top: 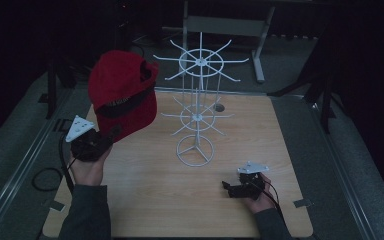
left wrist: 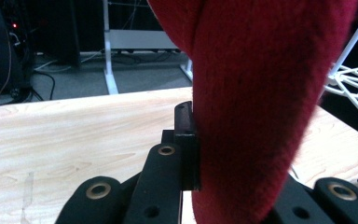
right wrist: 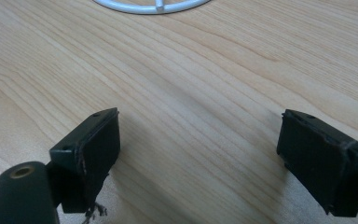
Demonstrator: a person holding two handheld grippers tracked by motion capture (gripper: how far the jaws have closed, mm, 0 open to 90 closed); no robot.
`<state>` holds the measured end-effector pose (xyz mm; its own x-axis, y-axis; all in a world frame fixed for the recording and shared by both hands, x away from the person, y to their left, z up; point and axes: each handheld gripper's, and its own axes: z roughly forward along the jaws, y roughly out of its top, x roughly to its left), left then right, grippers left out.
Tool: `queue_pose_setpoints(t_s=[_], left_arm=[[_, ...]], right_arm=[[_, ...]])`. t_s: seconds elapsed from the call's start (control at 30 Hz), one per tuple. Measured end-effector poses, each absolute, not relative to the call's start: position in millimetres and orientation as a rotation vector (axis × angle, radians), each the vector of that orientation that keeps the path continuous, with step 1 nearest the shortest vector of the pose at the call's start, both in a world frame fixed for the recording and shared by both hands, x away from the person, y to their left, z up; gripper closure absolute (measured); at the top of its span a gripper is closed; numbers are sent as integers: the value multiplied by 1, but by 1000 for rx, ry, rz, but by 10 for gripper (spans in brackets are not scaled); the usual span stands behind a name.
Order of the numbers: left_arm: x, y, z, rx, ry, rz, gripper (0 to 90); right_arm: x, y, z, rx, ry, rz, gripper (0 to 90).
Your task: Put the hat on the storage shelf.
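The left gripper [top: 111, 136] is clamping a red cap [top: 122, 92] aloft; next, hooking it onto the white wire rack [top: 198, 107]. The right gripper [top: 228, 188] is resting open.

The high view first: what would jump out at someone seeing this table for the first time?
A bright red cap stands out, held up above the left side of the wooden table, its fabric pinched in the left gripper. Near the table's middle stands a white wire rack with two tiers of spoke-like hooks, nothing hanging on it. The right gripper rests low at the near right, jaws open with nothing between them.
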<state>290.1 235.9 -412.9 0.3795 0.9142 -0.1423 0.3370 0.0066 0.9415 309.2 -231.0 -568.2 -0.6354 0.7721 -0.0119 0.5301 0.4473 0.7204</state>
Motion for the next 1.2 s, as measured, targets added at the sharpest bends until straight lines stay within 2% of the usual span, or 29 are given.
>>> queue_pose_setpoints(t_s=[1.2], left_arm=[[293,236,-377,1477,1132,678,858]], right_arm=[[310,-231,-568,1110,2367,999,131]])
